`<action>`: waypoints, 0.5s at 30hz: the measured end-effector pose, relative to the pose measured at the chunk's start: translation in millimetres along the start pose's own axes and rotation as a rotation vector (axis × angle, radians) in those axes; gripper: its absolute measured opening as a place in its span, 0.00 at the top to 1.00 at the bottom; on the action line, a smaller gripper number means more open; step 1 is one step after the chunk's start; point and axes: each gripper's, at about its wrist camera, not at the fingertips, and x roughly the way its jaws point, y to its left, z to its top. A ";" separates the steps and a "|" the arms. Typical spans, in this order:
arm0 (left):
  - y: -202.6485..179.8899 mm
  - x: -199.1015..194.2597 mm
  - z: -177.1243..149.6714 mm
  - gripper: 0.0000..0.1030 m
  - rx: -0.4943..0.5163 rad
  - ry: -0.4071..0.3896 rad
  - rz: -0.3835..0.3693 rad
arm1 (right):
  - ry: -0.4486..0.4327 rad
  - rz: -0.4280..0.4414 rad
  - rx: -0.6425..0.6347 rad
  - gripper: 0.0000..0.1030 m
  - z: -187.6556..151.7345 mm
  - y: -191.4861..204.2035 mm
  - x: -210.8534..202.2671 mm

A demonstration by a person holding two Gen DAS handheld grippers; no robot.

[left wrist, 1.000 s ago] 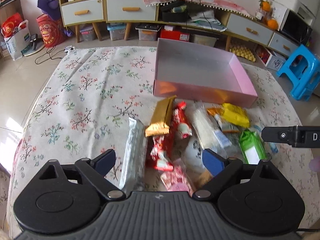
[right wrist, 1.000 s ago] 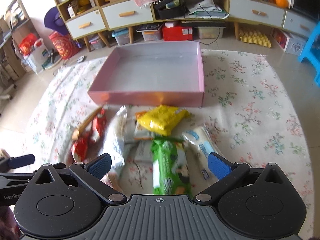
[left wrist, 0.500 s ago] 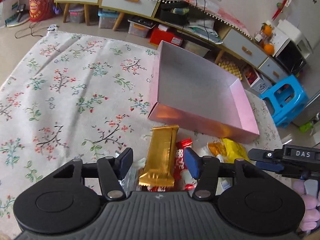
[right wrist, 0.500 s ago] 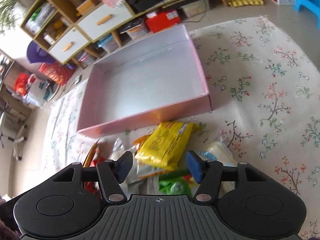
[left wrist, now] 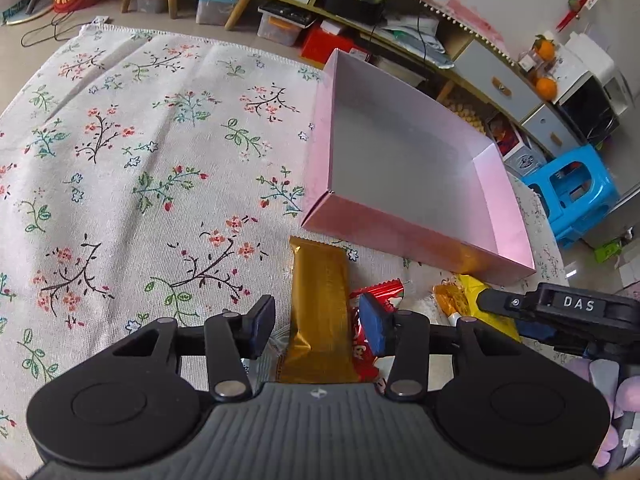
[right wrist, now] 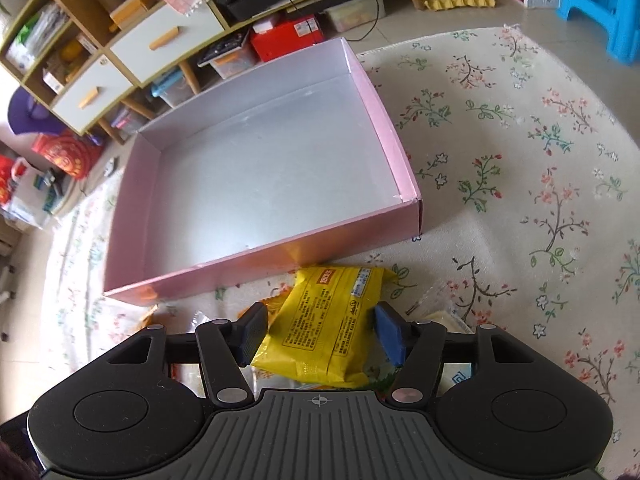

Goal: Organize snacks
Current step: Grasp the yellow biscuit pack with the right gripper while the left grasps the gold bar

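My 2 grippers over crinkly snack wrappers.
Left gripper [left wrist: 318, 326] jaws straddle a glossy gold bar [left wrist: 320, 312], right gripper [right wrist: 318, 330] a yellow foil packet [right wrist: 328, 324]; neither seems clamped yet, beside the pink cardboard box [right wrist: 256, 268].

We see the shallow pink cardboard box [right wrist: 256, 184] lying on the flower-printed tablecloth [left wrist: 140, 168], with the snack packets heaped just before its near wall. The gold foil wafer bar [left wrist: 320, 300] lies leftmost, the red crinkled packet [left wrist: 380, 292] touching its right side, and the yellow plastic snack packet [right wrist: 332, 320] further right. Behind the box stands the long wooden drawer cabinet [right wrist: 132, 52], with the blue plastic stool [left wrist: 576, 196] to its right.
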 end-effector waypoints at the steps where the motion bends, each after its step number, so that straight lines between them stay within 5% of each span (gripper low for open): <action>1: 0.4 -0.9 0.1 0.60 -0.004 0.002 -0.003 | 0.001 -0.001 0.000 0.42 -0.3 0.1 0.5; 11: -3.8 0.1 2.2 0.61 -0.007 0.005 -0.001 | 0.015 0.003 -0.005 0.41 -0.6 0.4 2.6; 15: -9.2 -1.6 1.3 0.74 0.007 -0.016 0.033 | 0.005 0.000 -0.021 0.44 -2.8 2.5 2.8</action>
